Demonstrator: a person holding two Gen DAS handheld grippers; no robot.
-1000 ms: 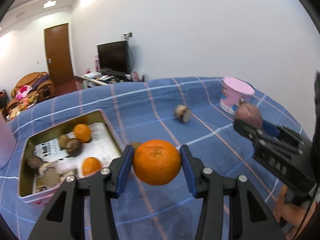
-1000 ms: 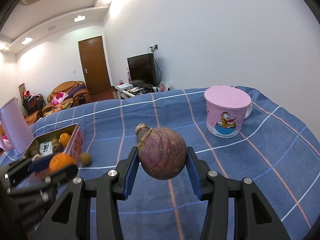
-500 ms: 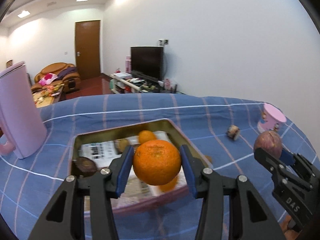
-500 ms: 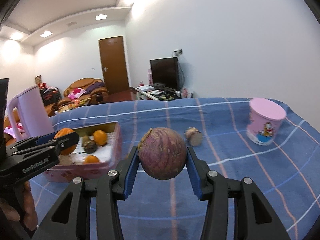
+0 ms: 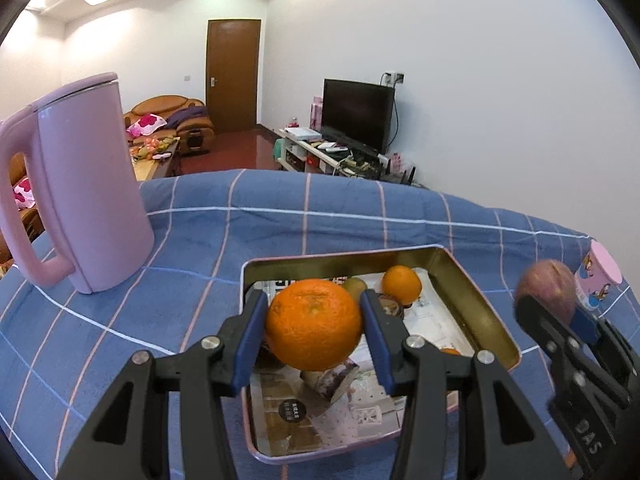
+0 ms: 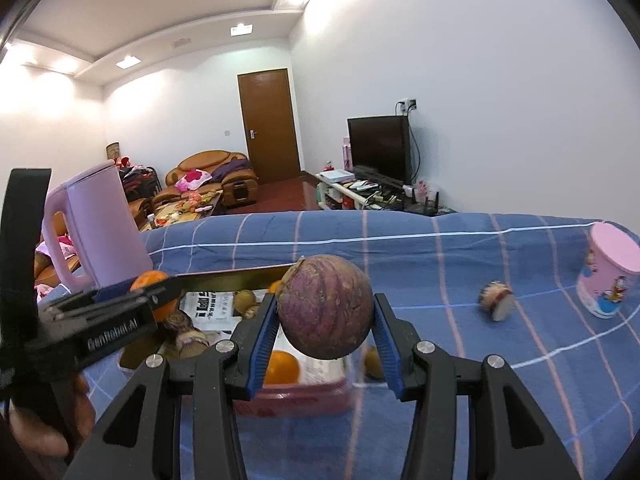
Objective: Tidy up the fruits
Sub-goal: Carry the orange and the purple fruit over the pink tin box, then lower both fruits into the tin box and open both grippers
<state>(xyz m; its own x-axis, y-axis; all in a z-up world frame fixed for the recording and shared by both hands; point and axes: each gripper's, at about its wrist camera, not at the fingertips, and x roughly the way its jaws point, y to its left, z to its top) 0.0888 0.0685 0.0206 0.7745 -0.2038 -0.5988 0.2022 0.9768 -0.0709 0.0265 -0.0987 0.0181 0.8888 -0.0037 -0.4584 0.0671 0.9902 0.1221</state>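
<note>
Your left tool (image 5: 314,330) grips the orange (image 5: 314,325) over the tin (image 5: 476,300) while your right tool (image 6: 325,318) clamps the purple fruit (image 6: 325,306) beside it; crowd both in and the tools may collide, or dropped fruit roll off.

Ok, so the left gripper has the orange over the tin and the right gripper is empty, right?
Not quite. The right gripper is not empty: it is shut on a purple fruit, as the right wrist view shows. The left gripper does have the orange over the tin.
</note>
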